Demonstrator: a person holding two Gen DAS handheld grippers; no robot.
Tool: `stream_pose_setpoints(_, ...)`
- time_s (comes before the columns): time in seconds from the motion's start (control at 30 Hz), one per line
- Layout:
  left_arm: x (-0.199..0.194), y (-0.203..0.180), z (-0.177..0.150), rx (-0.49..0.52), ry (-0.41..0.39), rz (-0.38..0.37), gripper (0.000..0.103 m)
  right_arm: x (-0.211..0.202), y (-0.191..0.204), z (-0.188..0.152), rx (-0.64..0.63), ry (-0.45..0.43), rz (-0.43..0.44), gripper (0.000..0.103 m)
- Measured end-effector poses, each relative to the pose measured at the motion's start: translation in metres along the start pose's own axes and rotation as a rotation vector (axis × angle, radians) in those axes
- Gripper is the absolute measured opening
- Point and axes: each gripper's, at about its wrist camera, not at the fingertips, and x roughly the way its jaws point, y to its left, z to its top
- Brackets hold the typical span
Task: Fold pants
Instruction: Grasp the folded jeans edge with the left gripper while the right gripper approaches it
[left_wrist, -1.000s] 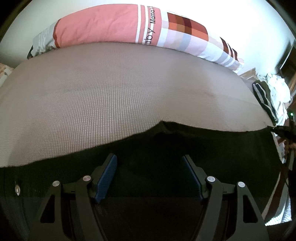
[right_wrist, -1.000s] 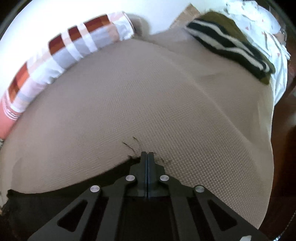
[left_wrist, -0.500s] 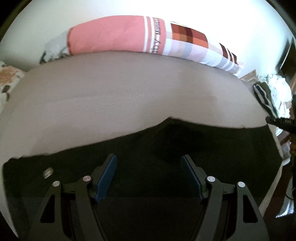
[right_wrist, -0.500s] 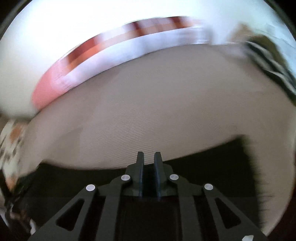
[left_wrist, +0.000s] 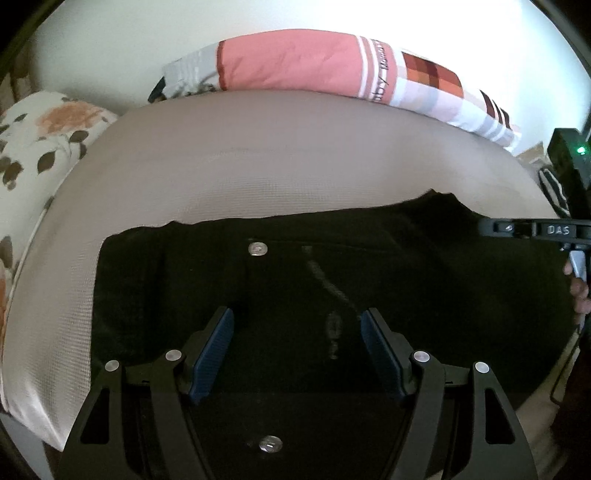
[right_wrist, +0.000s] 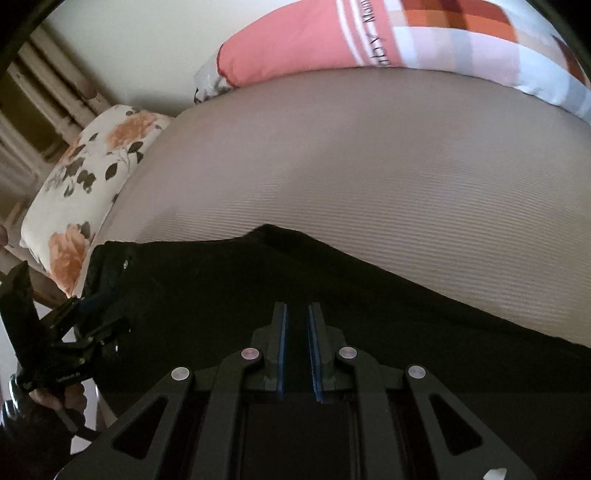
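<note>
Black pants lie spread flat across the near part of the taupe bed, with a metal waist button showing. My left gripper is wide open and empty, low over the pants. In the right wrist view the pants fill the lower half, and my right gripper hovers over them with its jaws slightly apart and nothing between them. The left gripper also shows in the right wrist view at the pants' left end. The right gripper shows in the left wrist view at the pants' right edge.
A pink and checked pillow lies along the far edge of the bed against the wall. A floral pillow sits at the left end. A striped dark garment lies at the right end. A radiator stands at the left.
The right gripper let go of the pants edge, opened a little and swung to the left. The left gripper pulled back, so more of the pants and the button show.
</note>
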Motion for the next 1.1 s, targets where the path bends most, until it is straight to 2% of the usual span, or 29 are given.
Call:
stream_pose_setpoints(0.17,-0.002,0.010,0.002,-0.020,-0.006,-0.050,0.072,0.015,0.001,0.009,0.005,-0.044,-0.094,0.007)
stream_pose_setpoints(0.3,-0.012,0.002,0.011,-0.014,-0.015,-0.055,0.072,0.011,-0.005,0.019,0.046,-0.034,-0.068,0.009)
stream_pose_setpoints(0.4,-0.024,-0.022,0.021,0.062,-0.066,-0.103,0.072,-0.008,-0.011,0.017,0.054,-0.064,-0.026,0.015)
stream_pose_setpoints(0.47,-0.023,-0.040,0.026,0.120,-0.070,-0.153,0.072,-0.016,-0.014,0.018,0.026,-0.047,0.028,0.023)
stream_pose_setpoints(0.57,-0.013,-0.069,0.033,0.182,-0.052,-0.212,0.072,-0.021,-0.009,0.025,-0.082,-0.015,0.062,0.039)
stream_pose_setpoints(0.6,-0.009,-0.076,0.034,0.192,-0.046,-0.221,0.072,-0.018,-0.007,0.029,-0.115,0.010,0.084,0.047)
stream_pose_setpoints(0.63,-0.007,-0.081,0.035,0.199,-0.044,-0.228,0.072,-0.015,-0.004,0.034,-0.140,0.029,0.098,0.049)
stream_pose_setpoints(0.77,0.004,-0.091,0.037,0.200,-0.026,-0.240,0.072,0.006,0.003,0.051,-0.219,0.123,0.166,0.049)
stream_pose_setpoints(0.87,0.008,-0.088,0.034,0.175,-0.016,-0.244,0.072,0.030,0.008,0.063,-0.248,0.246,0.220,0.049)
stream_pose_setpoints(0.93,0.012,-0.085,0.032,0.153,-0.008,-0.249,0.072,0.041,0.008,0.066,-0.268,0.292,0.238,0.046)
stream_pose_setpoints(0.97,0.014,-0.084,0.031,0.145,-0.005,-0.249,0.072,0.046,0.008,0.066,-0.271,0.321,0.262,0.044)
stream_pose_setpoints(1.0,0.017,-0.083,0.030,0.140,0.001,-0.246,0.072,0.050,0.009,0.067,-0.279,0.354,0.291,0.036)
stream_pose_setpoints(1.03,0.019,-0.082,0.028,0.136,0.004,-0.241,0.072,0.052,0.012,0.067,-0.289,0.367,0.309,0.031)
stream_pose_setpoints(1.07,0.021,-0.081,0.027,0.131,0.008,-0.239,0.072,0.051,0.012,0.067,-0.300,0.368,0.316,0.030)
stream_pose_setpoints(1.1,0.025,-0.079,0.024,0.127,0.016,-0.236,0.072,0.049,0.014,0.067,-0.315,0.357,0.320,0.022)
